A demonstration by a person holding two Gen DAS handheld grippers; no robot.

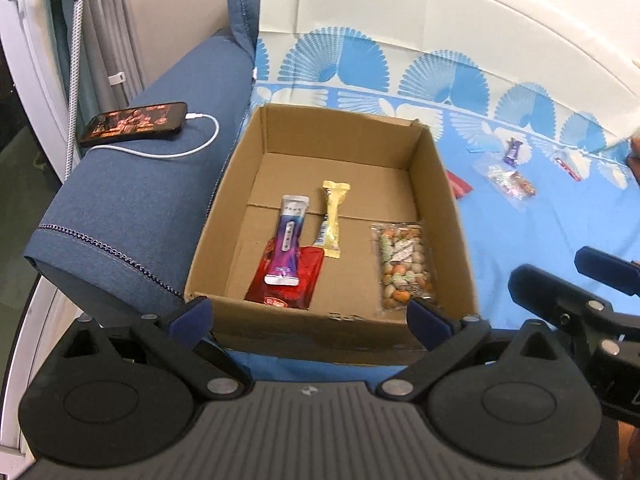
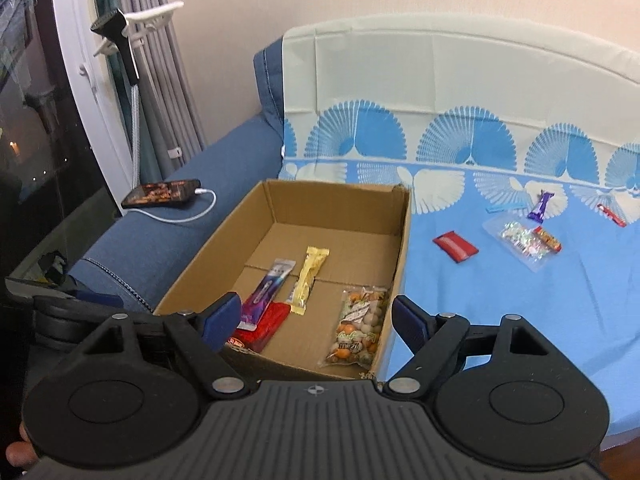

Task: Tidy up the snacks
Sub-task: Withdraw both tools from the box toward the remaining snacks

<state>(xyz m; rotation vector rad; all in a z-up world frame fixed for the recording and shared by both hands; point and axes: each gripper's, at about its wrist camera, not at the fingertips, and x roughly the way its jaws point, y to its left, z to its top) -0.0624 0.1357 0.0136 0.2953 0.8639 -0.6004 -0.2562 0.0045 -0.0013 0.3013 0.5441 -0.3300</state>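
With both the left gripper (image 1: 310, 312) and right gripper (image 2: 316, 320) spread wide and empty above the open brown cardboard box (image 2: 402, 240), the small loose wrapped snacks (image 2: 520, 236) on the blue patterned sheet (image 2: 500, 300) could slip sideways from a careless pinch.

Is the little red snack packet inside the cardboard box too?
No, one small red packet lies on the blue sheet outside the cardboard box, to its right.

red packet (image 1: 460, 186) half behind box wall (image 1: 452, 200)
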